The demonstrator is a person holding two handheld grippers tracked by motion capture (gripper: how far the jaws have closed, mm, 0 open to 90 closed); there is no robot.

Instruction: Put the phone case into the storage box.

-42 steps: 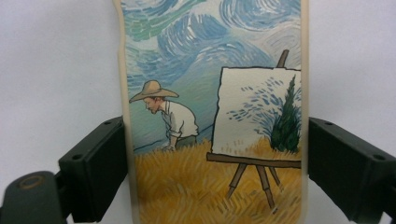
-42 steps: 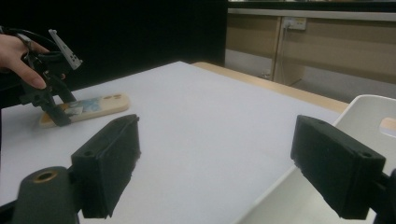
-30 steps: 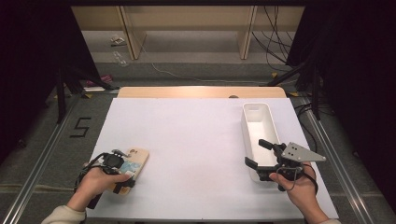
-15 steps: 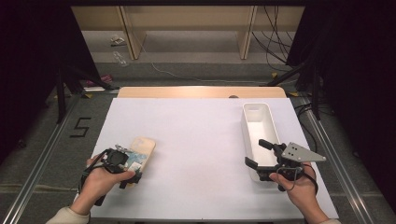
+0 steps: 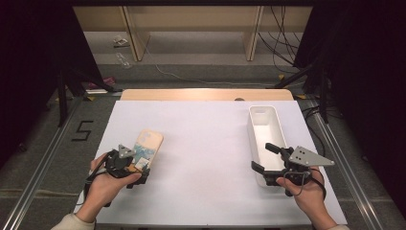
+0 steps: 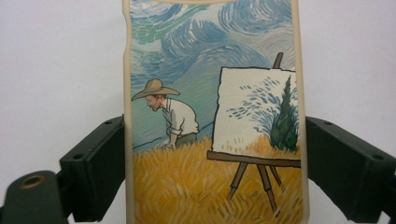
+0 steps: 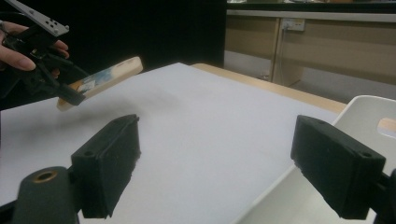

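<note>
The table (image 5: 206,143) carries a white sheet over a wooden top; a strip of bare wood shows along its far edge. A white bin (image 5: 264,134), long and narrow, stands on the right half of the table with its long axis running away from the person; its inside appears bare, though the near end is hidden behind the right gripper.

The right gripper (image 5: 262,158) hangs at the near end of the bin, jaws spread wide with nothing between them. In the right gripper view one jaw stands over the bin (image 7: 369,116), the other over the sheet.

The left gripper (image 5: 136,165) sits at the near left, clamped on a phone case (image 5: 147,147). In the left gripper view both jaws press the long edges of the case (image 6: 210,116), painted side up. From the right gripper view the case (image 7: 100,80) is lifted off the table, far end tilted upward, in the left gripper (image 7: 70,95).
</note>
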